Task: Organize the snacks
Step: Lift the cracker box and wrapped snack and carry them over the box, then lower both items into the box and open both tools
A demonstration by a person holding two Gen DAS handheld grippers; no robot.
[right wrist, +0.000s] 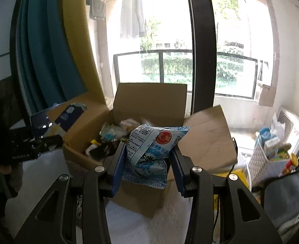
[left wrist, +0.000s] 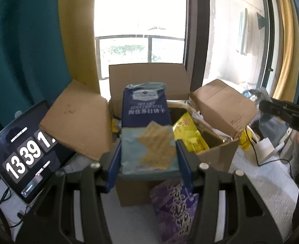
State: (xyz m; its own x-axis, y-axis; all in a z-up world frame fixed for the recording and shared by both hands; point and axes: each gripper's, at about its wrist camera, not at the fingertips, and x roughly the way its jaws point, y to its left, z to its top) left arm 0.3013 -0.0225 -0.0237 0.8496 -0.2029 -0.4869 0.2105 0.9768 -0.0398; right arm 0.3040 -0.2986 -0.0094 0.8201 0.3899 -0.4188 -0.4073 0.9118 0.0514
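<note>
My left gripper [left wrist: 148, 152] is shut on a blue soda cracker pack [left wrist: 147, 122], held upright above the open cardboard box [left wrist: 216, 150]. A yellow snack bag [left wrist: 188, 132] lies inside that box. In the right wrist view my right gripper [right wrist: 148, 158] is shut on a light blue snack bag [right wrist: 151, 152] with a red round mark, over the same cardboard box [right wrist: 78, 140], which holds several wrapped snacks [right wrist: 110, 136]. The left gripper [right wrist: 27, 148] with its cracker pack [right wrist: 68, 113] shows at the left of that view. The right gripper's body [left wrist: 287, 113] shows dark at the right edge.
A purple snack pack [left wrist: 175, 207] lies on the white table in front of the box. A tablet [left wrist: 17, 152] showing digits leans at the left. A white lattice basket [right wrist: 267, 162] with cartons stands at the right, cables and a charger [left wrist: 265, 148] nearby. Curtains and a window are behind.
</note>
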